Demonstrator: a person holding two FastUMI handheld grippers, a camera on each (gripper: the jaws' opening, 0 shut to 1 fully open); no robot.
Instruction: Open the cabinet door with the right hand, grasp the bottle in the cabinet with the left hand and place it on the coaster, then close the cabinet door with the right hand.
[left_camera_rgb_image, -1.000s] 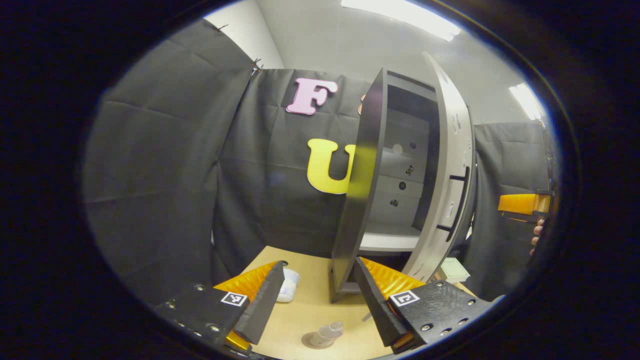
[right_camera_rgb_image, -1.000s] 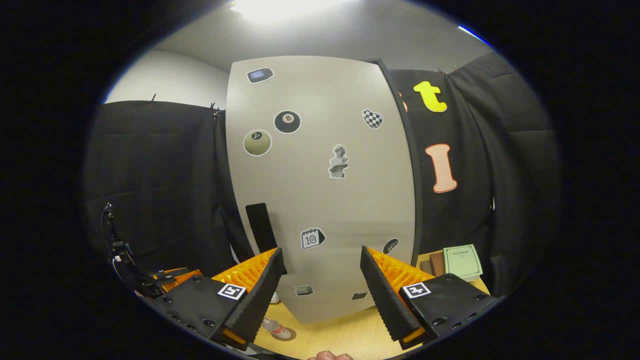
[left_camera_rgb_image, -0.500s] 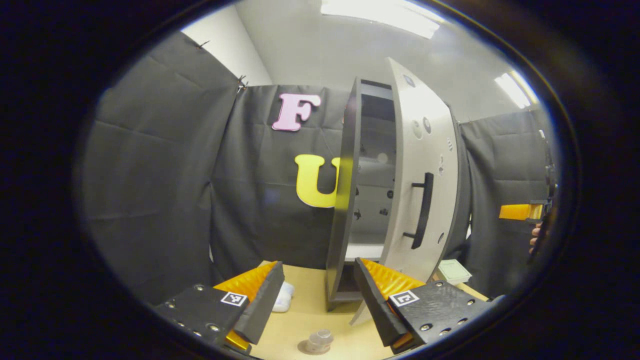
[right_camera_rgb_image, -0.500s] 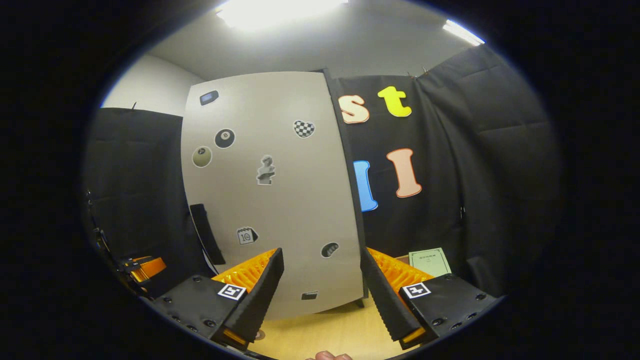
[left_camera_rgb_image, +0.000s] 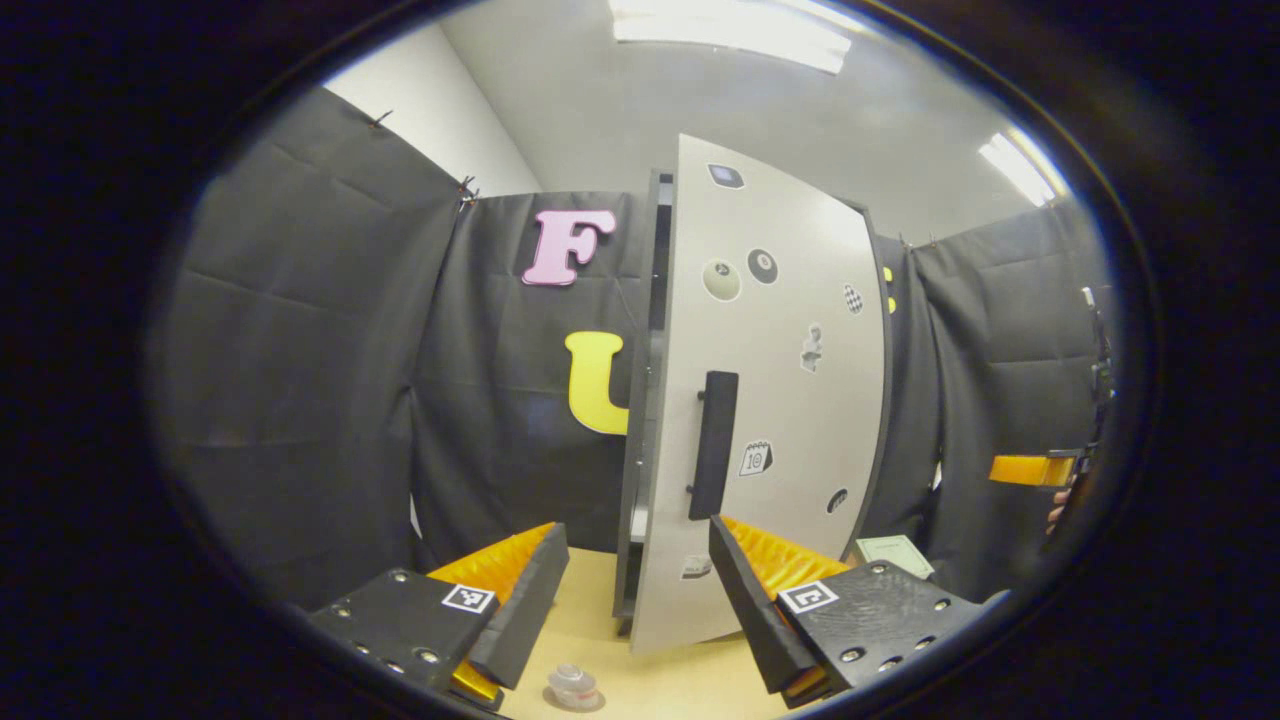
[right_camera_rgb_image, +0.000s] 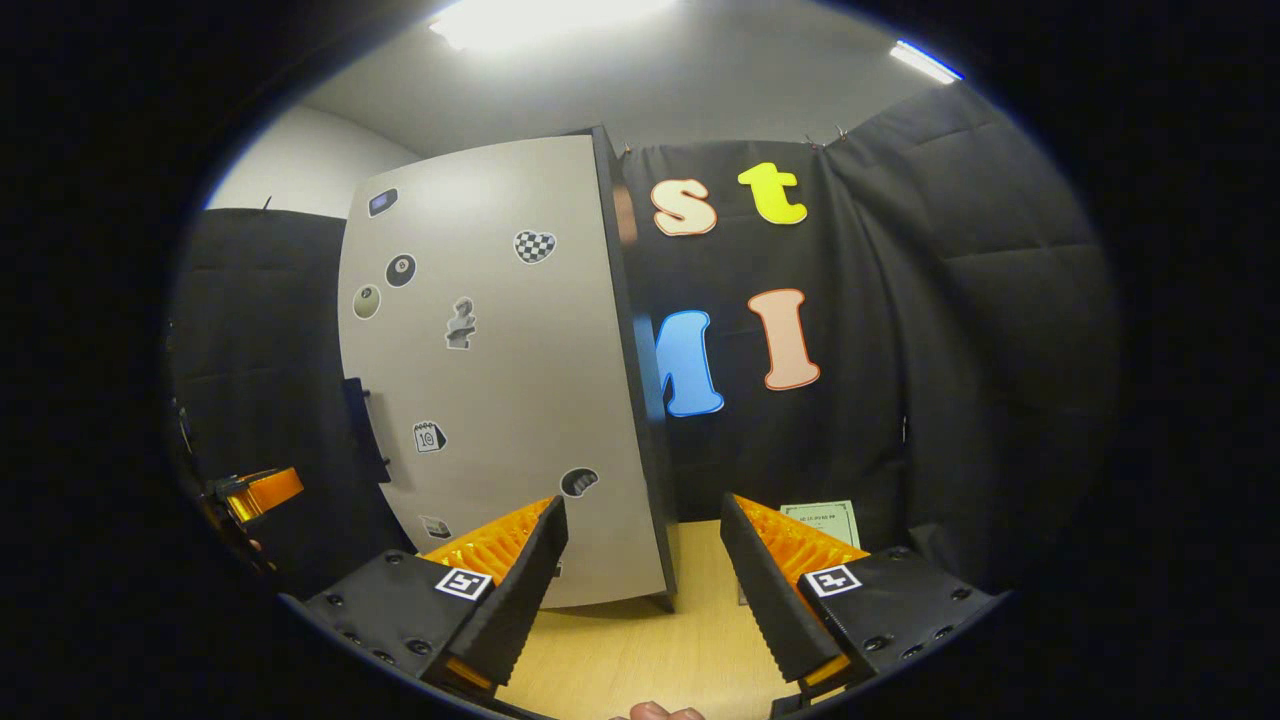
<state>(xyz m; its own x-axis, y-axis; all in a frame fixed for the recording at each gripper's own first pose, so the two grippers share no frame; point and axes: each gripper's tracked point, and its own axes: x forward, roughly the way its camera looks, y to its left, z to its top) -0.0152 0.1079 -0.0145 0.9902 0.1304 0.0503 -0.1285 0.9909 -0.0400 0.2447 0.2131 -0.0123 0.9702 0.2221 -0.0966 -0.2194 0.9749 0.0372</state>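
Observation:
The grey cabinet door (left_camera_rgb_image: 790, 400), dotted with stickers, stands almost flush with the dark cabinet frame (left_camera_rgb_image: 640, 400), leaving a narrow slit by its black handle (left_camera_rgb_image: 714, 445). A small clear bottle (left_camera_rgb_image: 573, 684) stands upright on a round coaster (left_camera_rgb_image: 551, 693) on the table, low between my left gripper's fingers. My left gripper (left_camera_rgb_image: 635, 610) is open and holds nothing. My right gripper (right_camera_rgb_image: 640, 600) is open too, pointing at the door's hinge side (right_camera_rgb_image: 500, 380) and touching nothing. Each gripper shows far off in the other's view: the right gripper (left_camera_rgb_image: 1035, 468), the left gripper (right_camera_rgb_image: 255, 490).
The cabinet stands on a light wooden table (right_camera_rgb_image: 640, 660). A pale green booklet (right_camera_rgb_image: 822, 522) lies on the table right of the cabinet, also in the left gripper view as the booklet (left_camera_rgb_image: 893, 552). A fingertip (right_camera_rgb_image: 655, 712) shows at the bottom edge. Black cloth walls surround the booth.
The door has swung from wide open to almost shut. My right gripper has drawn back and turned right, away from the door face. The bottle stays on the coaster.

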